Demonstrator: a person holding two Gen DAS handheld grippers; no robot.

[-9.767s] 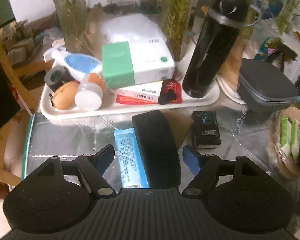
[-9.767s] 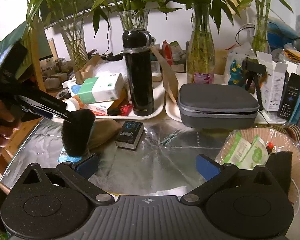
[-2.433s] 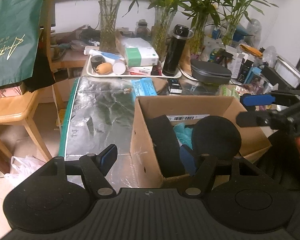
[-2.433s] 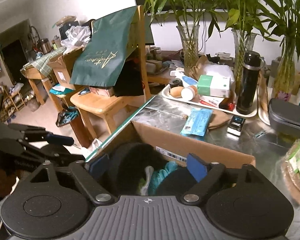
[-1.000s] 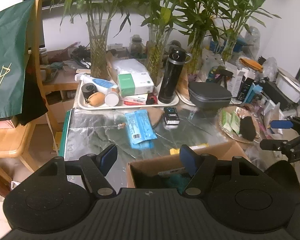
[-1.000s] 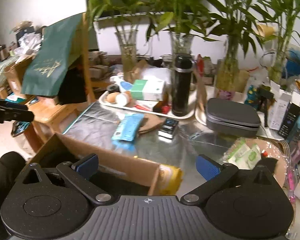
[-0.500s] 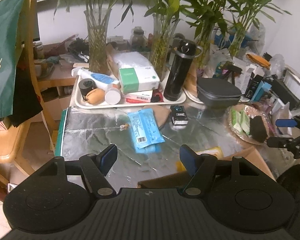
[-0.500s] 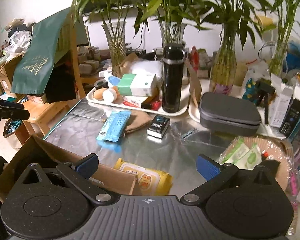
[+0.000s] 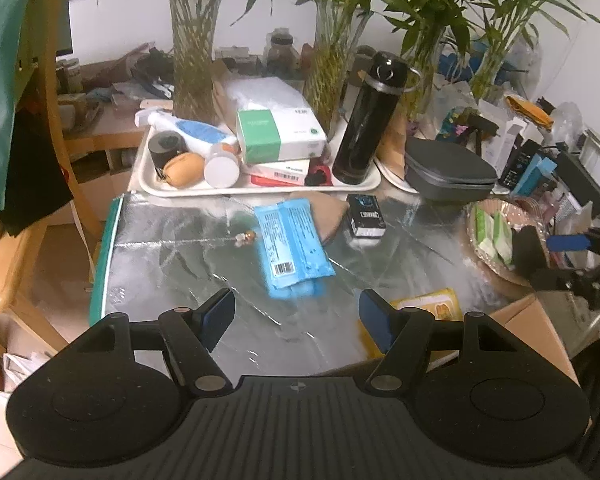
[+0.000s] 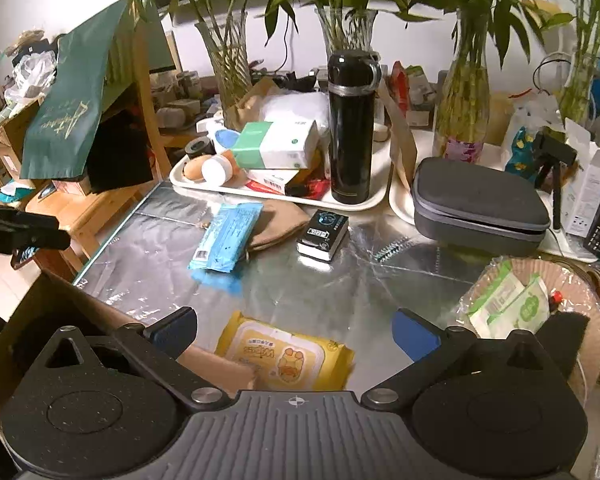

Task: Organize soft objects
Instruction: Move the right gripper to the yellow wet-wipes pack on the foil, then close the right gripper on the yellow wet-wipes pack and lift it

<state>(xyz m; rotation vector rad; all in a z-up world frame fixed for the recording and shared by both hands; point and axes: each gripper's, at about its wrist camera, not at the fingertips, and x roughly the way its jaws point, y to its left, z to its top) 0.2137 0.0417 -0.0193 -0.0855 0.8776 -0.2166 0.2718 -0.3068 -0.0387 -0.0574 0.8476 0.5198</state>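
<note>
Left wrist view: my left gripper (image 9: 296, 314) hangs over the foil-covered table (image 9: 172, 264), fingers spread wide, nothing between them. The blue wipes pack (image 9: 292, 246) lies flat just ahead, its far end overlapping a tan pouch (image 9: 326, 210); a small black box (image 9: 365, 216) sits beside that. Yellow wipes pack (image 9: 430, 308) pokes out by my right finger, against the cardboard box (image 9: 532, 322) edge.

Right wrist view: my right gripper (image 10: 294, 330) also spread, empty, above the yellow wipes pack (image 10: 286, 356), which touches the cardboard box (image 10: 100, 312) flap. Black foam piece (image 10: 564, 336) rests in the woven basket (image 10: 560, 270) at right with green-white sachets (image 10: 508, 306). White tray (image 10: 364, 200) with black flask (image 10: 350, 128) behind.
</note>
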